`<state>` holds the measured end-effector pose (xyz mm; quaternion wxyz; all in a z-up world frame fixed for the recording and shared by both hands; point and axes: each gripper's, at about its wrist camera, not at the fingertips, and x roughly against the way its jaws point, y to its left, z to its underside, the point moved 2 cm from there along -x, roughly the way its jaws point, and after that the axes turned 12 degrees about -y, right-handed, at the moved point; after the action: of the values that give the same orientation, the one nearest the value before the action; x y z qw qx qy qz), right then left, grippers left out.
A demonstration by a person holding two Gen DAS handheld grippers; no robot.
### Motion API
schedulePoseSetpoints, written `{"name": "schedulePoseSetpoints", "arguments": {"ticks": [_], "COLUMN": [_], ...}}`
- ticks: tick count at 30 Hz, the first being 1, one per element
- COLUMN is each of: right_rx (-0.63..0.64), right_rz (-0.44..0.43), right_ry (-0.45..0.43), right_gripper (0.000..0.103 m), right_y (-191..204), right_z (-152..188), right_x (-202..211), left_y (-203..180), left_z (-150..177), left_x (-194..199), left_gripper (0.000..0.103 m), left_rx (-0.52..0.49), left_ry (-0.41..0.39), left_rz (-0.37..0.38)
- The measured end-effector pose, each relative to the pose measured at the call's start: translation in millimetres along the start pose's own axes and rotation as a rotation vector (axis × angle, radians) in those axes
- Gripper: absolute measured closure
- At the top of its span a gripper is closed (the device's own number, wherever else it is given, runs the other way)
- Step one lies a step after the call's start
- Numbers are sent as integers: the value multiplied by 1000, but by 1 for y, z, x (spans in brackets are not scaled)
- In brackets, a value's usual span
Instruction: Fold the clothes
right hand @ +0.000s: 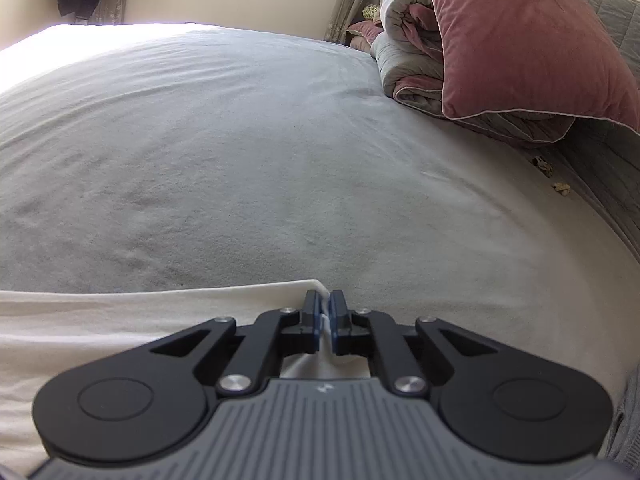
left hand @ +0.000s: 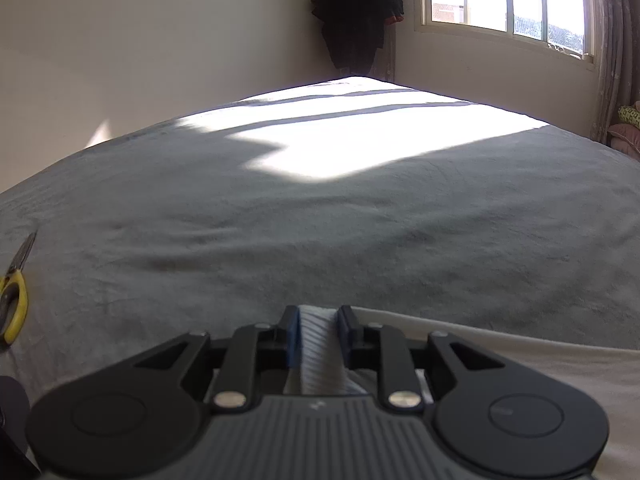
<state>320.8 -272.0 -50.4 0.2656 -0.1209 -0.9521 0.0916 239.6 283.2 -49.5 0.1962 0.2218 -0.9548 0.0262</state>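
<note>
both grippers are clamped on the far edge of a cream garment (right hand: 120,320) spread on the grey bedspread (right hand: 240,160): the left gripper (left hand: 318,332) pinches a ribbed white band, perhaps a cuff or hem, and the right gripper (right hand: 326,316) nips a thin corner. this looks like the hold that begins a fold. the next move likely calls for both corners to travel together, level and taut, clear of the scissors (left hand: 14,292) and the pink pillow (right hand: 520,40).

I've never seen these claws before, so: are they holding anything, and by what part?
Yes. Both hold the white garment: the left gripper pinches a ribbed edge, the right gripper a corner.
</note>
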Motion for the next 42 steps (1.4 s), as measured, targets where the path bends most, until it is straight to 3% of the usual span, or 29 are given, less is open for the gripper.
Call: {"name": "schedulePoseSetpoints", "arguments": {"ticks": [3,5,6,7,14,20,24,32,33,35,36,37,42], "right_rx": [-45,-90,-112,-134,-324,-493,-600,-714,-722,-729,-727,-726,-641], "right_rz": [-17,-28,-29,-30,-30,-67,-102,-146,-144,-137,-133,-129,-283], "right_ry": [16,17,13,9,56,111,128,65,52,21,4,-13,-135], "right_gripper": [86,74,55,51,51,51,58,60,63,80,95,99,99], "right_y": [-8,-17,-23,-28,-76,-97,-102,-103,-103,-102,-101,-101,-86], "right_z": [-9,-14,-15,-16,2,23,31,37,38,41,41,42,27], "right_x": [5,12,17,22,50,59,53,39,38,38,38,39,58], "left_y": [3,6,7,9,18,-6,-44,-119,-125,-138,-144,-151,-160], "left_z": [-3,-7,-9,-11,-22,-18,-12,13,16,23,26,30,41], "left_x": [5,12,16,21,60,100,117,127,127,126,125,125,125], "left_gripper": [68,66,64,61,53,50,50,49,49,49,49,49,50], "left_rx": [22,27,25,26,56,46,2,-35,-32,-26,-24,-21,12], "left_ry": [7,6,6,8,29,52,76,163,170,183,190,197,216], "left_rz": [12,18,19,25,114,287,410,606,621,650,665,679,727]}}
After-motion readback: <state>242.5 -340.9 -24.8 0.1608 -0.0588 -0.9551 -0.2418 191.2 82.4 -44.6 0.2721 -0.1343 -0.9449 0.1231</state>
